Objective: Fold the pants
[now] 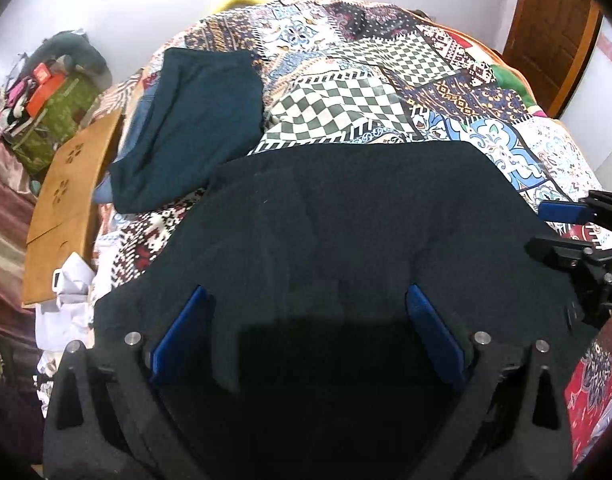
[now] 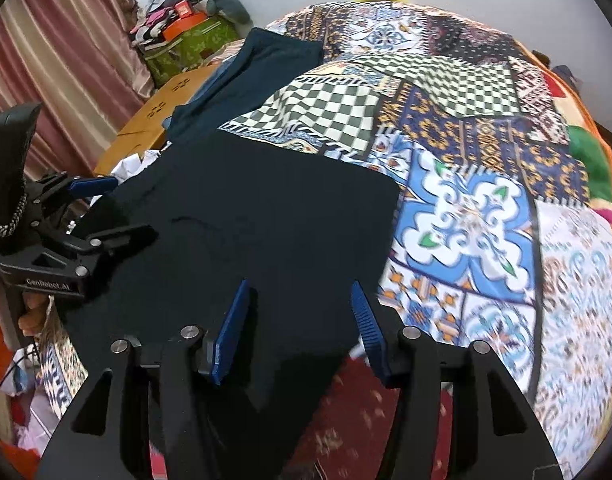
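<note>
Black pants (image 1: 345, 216) lie folded in a flat block on the patchwork bedspread (image 1: 345, 92), near its front edge; they also show in the right wrist view (image 2: 266, 216). My left gripper (image 1: 307, 304) is open just above the pants' near part, with nothing between its blue pads (image 1: 429, 320). My right gripper (image 2: 302, 300) is open over the pants' near right corner, empty. Each gripper shows in the other's view: the right one (image 1: 561, 232) at the pants' right edge, the left one (image 2: 106, 208) at their left edge.
A folded dark teal garment (image 1: 194, 120) lies on the bed behind the pants to the left. A wooden board (image 1: 70, 200), white cloth (image 1: 66, 300) and a cluttered green box (image 1: 54, 120) stand at the left. A wooden door (image 1: 553, 28) is at the far right.
</note>
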### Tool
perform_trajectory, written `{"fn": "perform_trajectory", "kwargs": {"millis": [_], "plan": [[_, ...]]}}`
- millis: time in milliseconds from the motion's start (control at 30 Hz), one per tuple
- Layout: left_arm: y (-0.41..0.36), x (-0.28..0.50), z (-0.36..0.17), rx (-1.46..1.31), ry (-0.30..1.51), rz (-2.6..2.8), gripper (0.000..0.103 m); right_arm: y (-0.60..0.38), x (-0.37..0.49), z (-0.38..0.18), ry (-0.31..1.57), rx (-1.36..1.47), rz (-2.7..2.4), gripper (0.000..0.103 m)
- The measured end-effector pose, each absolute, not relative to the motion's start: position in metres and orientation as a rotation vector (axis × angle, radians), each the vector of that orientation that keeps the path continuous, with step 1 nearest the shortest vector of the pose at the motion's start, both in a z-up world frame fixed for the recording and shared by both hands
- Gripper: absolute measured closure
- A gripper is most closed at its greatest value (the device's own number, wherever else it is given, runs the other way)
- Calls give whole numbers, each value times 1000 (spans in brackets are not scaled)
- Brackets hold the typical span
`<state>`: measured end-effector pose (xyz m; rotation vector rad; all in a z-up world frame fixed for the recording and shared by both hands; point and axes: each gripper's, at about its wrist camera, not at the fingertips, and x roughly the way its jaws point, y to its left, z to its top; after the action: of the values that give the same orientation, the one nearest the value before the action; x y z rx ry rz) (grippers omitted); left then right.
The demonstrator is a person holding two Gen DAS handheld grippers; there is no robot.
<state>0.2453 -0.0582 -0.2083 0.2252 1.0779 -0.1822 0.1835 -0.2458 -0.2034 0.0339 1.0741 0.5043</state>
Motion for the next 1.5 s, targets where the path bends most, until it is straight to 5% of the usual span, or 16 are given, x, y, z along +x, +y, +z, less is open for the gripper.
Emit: {"fn": "perform_trajectory", "kwargs": {"millis": [833,1500], "plan": [[33,156,-150,84,826,28,3,-233,138,-140,862,-20,437,51],[187,115,-237,-619,1140,78,3,-108,164,-188,936,-304,565,51]]}}
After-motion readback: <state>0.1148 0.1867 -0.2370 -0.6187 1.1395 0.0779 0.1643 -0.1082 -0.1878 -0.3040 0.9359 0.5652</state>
